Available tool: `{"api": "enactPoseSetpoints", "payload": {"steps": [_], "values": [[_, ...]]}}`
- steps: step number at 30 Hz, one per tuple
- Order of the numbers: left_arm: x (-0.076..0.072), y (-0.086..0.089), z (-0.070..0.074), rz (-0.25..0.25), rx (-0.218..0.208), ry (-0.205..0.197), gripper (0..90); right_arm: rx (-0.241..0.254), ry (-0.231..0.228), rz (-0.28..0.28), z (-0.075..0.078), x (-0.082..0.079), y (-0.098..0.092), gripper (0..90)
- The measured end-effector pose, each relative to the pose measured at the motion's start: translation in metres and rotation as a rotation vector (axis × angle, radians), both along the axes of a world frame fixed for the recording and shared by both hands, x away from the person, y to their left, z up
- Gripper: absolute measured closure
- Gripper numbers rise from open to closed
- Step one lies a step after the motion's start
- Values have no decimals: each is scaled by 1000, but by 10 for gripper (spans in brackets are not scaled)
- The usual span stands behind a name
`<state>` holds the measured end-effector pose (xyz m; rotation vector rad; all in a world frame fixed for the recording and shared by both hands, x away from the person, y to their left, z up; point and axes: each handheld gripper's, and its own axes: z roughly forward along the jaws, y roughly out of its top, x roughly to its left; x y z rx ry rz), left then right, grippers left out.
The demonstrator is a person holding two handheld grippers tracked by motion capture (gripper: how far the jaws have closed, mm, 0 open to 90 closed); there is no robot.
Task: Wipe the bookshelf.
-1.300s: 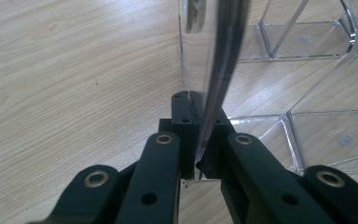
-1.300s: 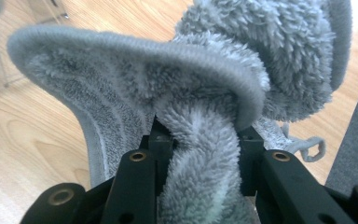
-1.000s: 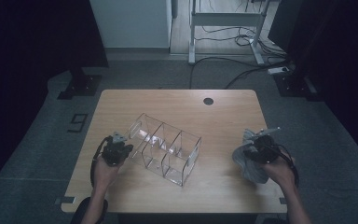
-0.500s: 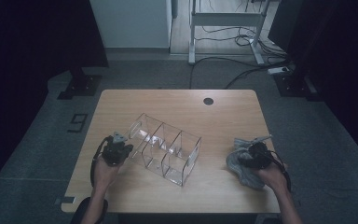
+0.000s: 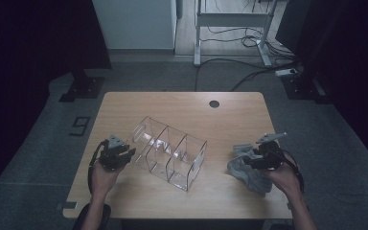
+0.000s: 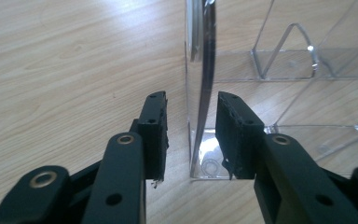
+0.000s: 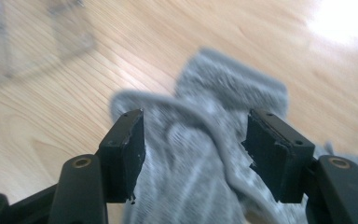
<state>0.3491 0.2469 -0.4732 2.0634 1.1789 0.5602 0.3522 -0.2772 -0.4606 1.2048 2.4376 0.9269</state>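
Two hand-held grippers have just been opening: the left hand-held gripper (image 6: 189, 135) straddles the stiff, slippery organizer (image 5: 170, 153) wall unpressed, the right hand-held gripper (image 7: 193, 156) spreads around the limp sock (image 7: 205, 172) lying on the surface (image 5: 230, 115).

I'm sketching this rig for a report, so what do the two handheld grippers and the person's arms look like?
Both are black. The left gripper and right gripper each carry a grey three-cornered plate on top and trail a looping black cable. Close up, each has two flat, blocky black jaws on black linkage arms with brass-coloured pivot rivets; the pad edges look slightly chipped. The forearms show no sleeves.
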Motion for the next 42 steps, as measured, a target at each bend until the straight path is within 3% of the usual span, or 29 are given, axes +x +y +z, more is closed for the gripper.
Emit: {"api": "enactPoseSetpoints", "payload": {"steps": [3,6,13,19,26,33,38,42], "values": [[-6,1,5,3,16,-5,673,29,-13,43,6,0,10,368],[-11,3,9,5,4,-4,728,75,-10,85,9,2,21,373],[-5,3,9,4,2,15,847,127,-6,167,10,9,53,382],[2,4,8,-3,-5,12,867,127,-5,225,11,14,79,385],[13,3,9,-2,-5,14,865,138,-12,274,16,21,98,385],[25,-1,10,-1,-2,22,859,139,-10,304,17,28,114,372],[35,-4,10,3,-2,29,856,120,-21,322,17,25,121,403],[42,-8,11,1,-6,34,851,137,-5,330,17,22,120,439]]}}
